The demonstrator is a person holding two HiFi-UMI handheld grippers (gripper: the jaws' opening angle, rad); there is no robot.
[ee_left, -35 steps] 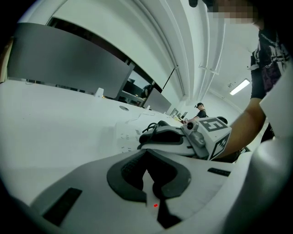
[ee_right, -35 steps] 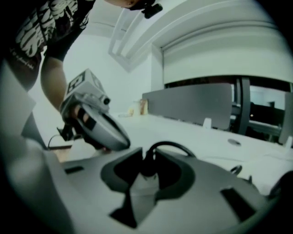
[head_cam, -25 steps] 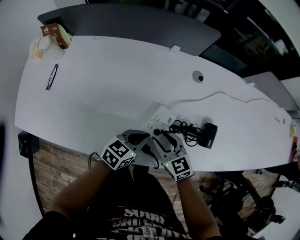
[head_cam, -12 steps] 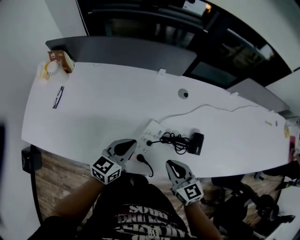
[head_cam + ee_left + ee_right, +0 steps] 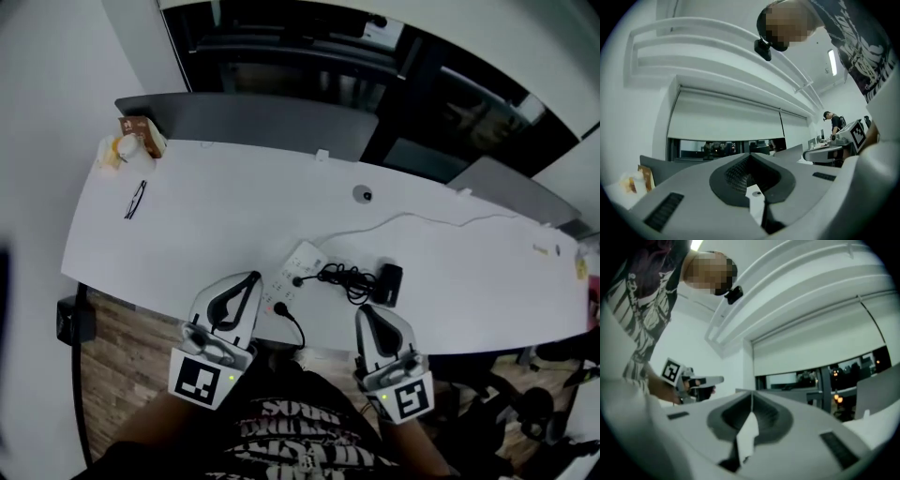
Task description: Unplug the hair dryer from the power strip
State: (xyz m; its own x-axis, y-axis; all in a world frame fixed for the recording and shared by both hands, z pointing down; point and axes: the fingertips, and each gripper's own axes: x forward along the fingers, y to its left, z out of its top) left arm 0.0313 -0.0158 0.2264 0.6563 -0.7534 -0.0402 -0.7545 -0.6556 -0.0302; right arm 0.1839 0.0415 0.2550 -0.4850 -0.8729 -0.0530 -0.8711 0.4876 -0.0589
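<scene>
The white power strip (image 5: 302, 265) lies on the white table (image 5: 187, 225). Right of it are the coiled black cord (image 5: 342, 279) and the black hair dryer (image 5: 387, 284). A black plug (image 5: 278, 307) lies loose on the table beside the strip, and its cord curves to the front edge. Whether the cord end at the strip's near end is plugged in, I cannot tell. My left gripper (image 5: 251, 278) (image 5: 750, 155) is lifted near my body, shut and empty. My right gripper (image 5: 364, 313) (image 5: 751, 393) is raised too, its jaws closing the last bit with nothing between them.
Glasses (image 5: 135, 199) and snack packs (image 5: 136, 141) sit at the far left corner. A round cable hole (image 5: 362, 194) and a thin white cable (image 5: 441, 217) lie beyond the strip. A grey partition (image 5: 262, 117) runs behind the table. A person (image 5: 833, 119) stands far off.
Both grippers pulled back from the power strip and rose toward my body. The right jaws went from open to closed. The black plug stays lying on the table.
</scene>
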